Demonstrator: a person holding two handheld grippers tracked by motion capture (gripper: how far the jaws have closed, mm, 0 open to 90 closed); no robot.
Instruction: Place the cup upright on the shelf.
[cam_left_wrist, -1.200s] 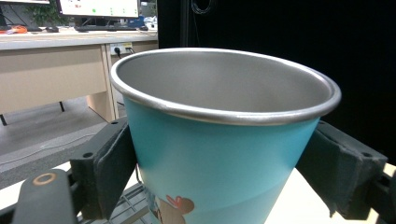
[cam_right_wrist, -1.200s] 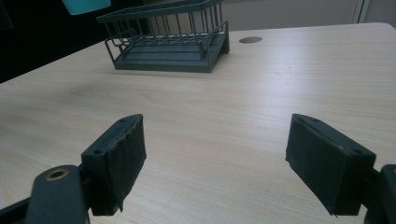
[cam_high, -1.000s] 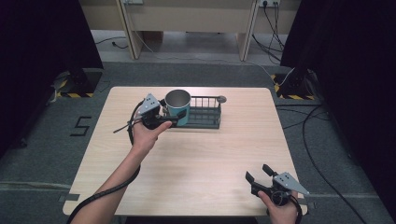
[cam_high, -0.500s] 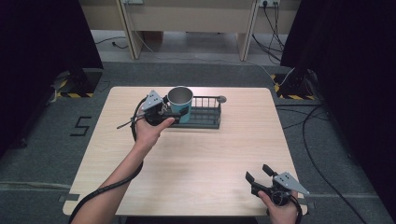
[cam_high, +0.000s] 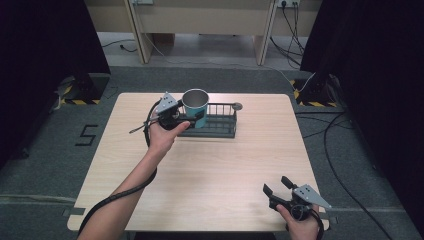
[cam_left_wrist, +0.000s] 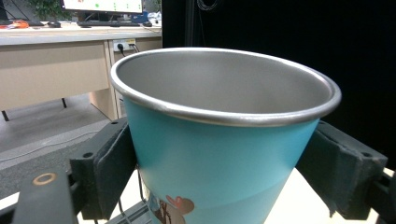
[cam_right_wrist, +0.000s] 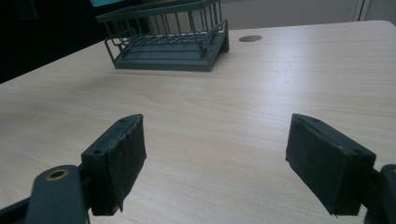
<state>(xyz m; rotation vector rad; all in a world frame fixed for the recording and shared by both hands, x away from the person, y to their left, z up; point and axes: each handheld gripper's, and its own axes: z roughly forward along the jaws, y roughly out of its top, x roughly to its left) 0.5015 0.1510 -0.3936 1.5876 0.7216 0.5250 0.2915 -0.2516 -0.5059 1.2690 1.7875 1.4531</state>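
A teal metal cup (cam_high: 195, 104) with a steel rim stands upright at the left end of a dark wire rack (cam_high: 220, 126). My left gripper (cam_high: 194, 116) is shut on the teal cup. In the left gripper view both pads (cam_left_wrist: 114, 163) press the sides of the cup (cam_left_wrist: 219, 158), and a corner of the rack shows below it. I cannot tell whether the cup's base touches the rack. My right gripper (cam_high: 276, 185) rests near the table's front right corner. It is open, with bare wood between its pads (cam_right_wrist: 123, 158), and faces the rack (cam_right_wrist: 168, 35).
The rack sits at the back middle of the light wooden table (cam_high: 210, 165). A round cable hole (cam_high: 237, 106) lies just right of the rack's far edge. Dark curtains flank the table, and cables lie on the floor at the right.
My left gripper has carried the cup a little up and to the right, over the rack's left end. The right gripper has stayed where it was.
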